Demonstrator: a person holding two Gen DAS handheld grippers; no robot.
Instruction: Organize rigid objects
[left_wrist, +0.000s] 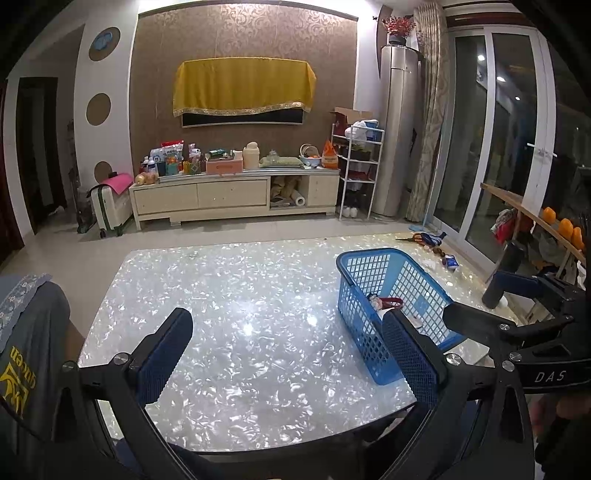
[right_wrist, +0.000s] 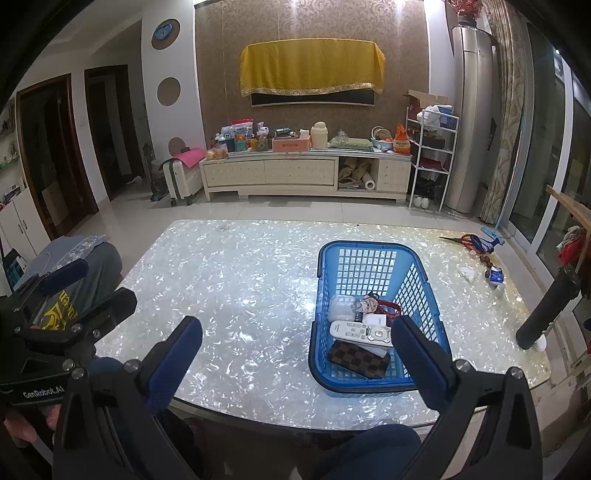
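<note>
A blue plastic basket (right_wrist: 373, 254) (left_wrist: 373, 271) stands on the right half of the shiny pearl-patterned table (right_wrist: 240, 280) (left_wrist: 240, 295). Inside it lie a white remote control (right_wrist: 360, 331), a brown checkered wallet (right_wrist: 356, 359), a small doll with a red strap (right_wrist: 369, 304) and a clear round lid (right_wrist: 341, 306). My right gripper (right_wrist: 295, 338) is open above the table's near edge, its right finger by the basket's front right corner. My left gripper (left_wrist: 284, 332) is open too, empty, left of the basket. Each gripper shows in the other's view.
Scissors with a blue tassel (right_wrist: 474, 242), dark beads and a small blue-white pot (right_wrist: 496, 277) lie at the table's far right. A dark cylinder (right_wrist: 546, 314) stands at the right edge. A TV cabinet (right_wrist: 306, 173) stands beyond. A person's clothed body (left_wrist: 33, 332) is at left.
</note>
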